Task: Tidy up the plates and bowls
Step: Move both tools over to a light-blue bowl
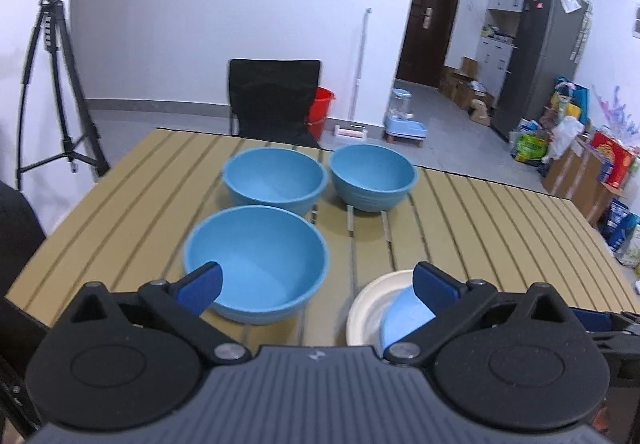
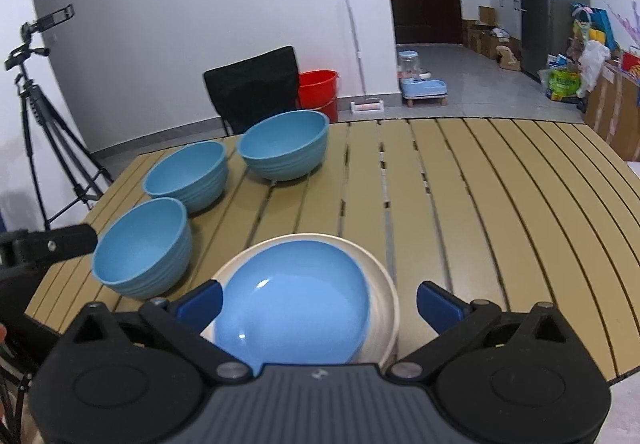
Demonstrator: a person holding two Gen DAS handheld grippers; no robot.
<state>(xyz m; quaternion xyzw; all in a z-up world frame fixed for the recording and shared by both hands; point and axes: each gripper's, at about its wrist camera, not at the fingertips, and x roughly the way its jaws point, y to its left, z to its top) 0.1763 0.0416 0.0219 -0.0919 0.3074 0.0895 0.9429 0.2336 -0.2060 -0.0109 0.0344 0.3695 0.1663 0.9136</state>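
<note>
Three blue bowls stand on the slatted table: a near bowl (image 1: 256, 262) (image 2: 142, 248), a far left bowl (image 1: 274, 178) (image 2: 186, 174) and a far right bowl (image 1: 372, 176) (image 2: 284, 150). A light blue plate (image 2: 296, 302) (image 1: 404, 318) lies on a cream plate (image 2: 384, 292) (image 1: 372, 304) at the near edge. My left gripper (image 1: 316, 286) is open and empty, just above and behind the near bowl. My right gripper (image 2: 320, 302) is open and empty, its jaws standing either side of the stacked plates.
The tan slatted table (image 2: 500, 204) (image 1: 500, 228) stretches to the right. A black chair (image 1: 274, 100) (image 2: 254, 86) stands behind it, with a red bucket (image 2: 320, 86) beside. A tripod (image 1: 52, 56) stands at the left. Boxes and bags (image 1: 592, 160) crowd the right.
</note>
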